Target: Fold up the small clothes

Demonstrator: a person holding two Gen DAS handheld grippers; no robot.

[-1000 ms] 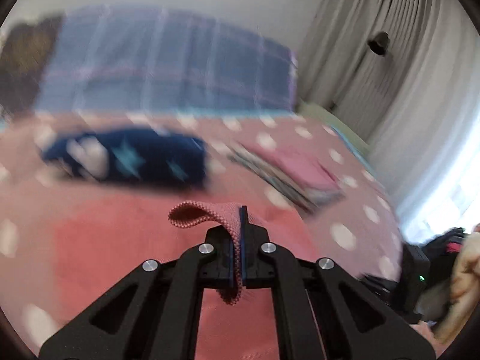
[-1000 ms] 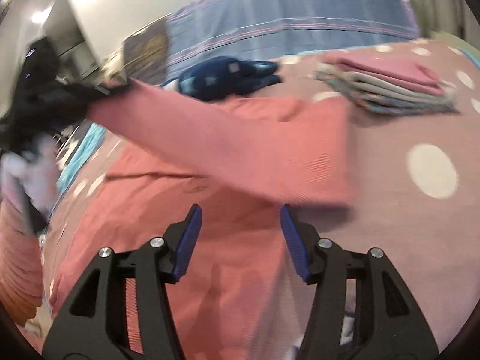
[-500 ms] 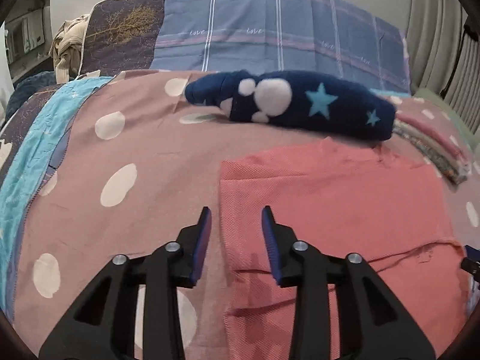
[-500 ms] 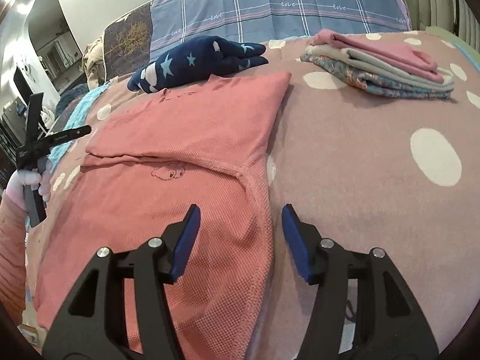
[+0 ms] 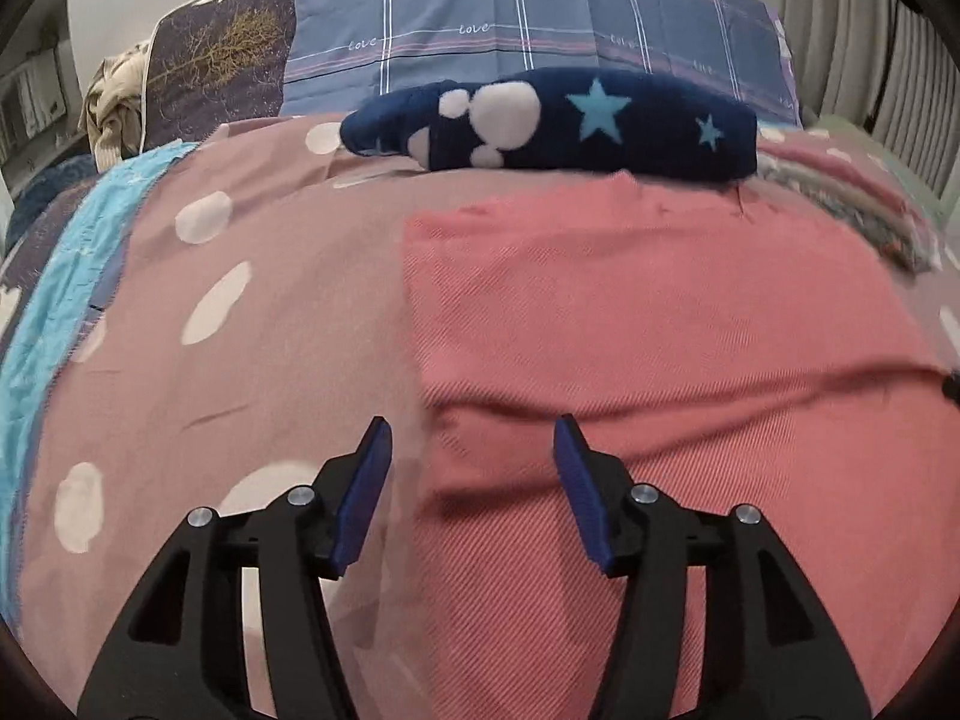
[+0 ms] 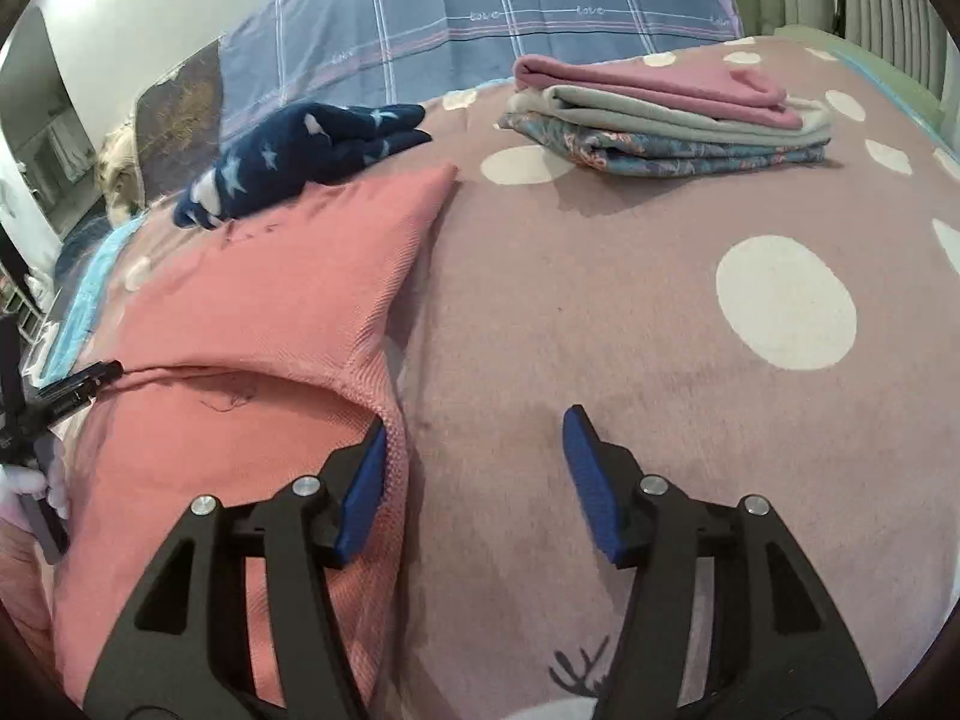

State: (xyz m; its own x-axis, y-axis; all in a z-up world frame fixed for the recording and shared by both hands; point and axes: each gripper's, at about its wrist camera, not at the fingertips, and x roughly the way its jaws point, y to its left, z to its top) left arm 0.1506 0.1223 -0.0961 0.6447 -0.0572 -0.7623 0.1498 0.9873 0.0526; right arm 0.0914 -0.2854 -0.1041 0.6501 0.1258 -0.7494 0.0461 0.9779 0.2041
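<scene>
On the bed, the shirt now lies with its sleeve folded across, straight ahead of my left tool, which has let go and stands open. My right tool is open too, straddling the shirt's edge. The pillow behind reads "love".

1. The salmon-pink knit garment runs past the bottom frame edge in both wrist views.
2. The stack of folded clothes is blurred in the left wrist view.
3. The black-fingered left gripper is cut off by the right view's left edge; its jaw position is indeterminate there.
</scene>
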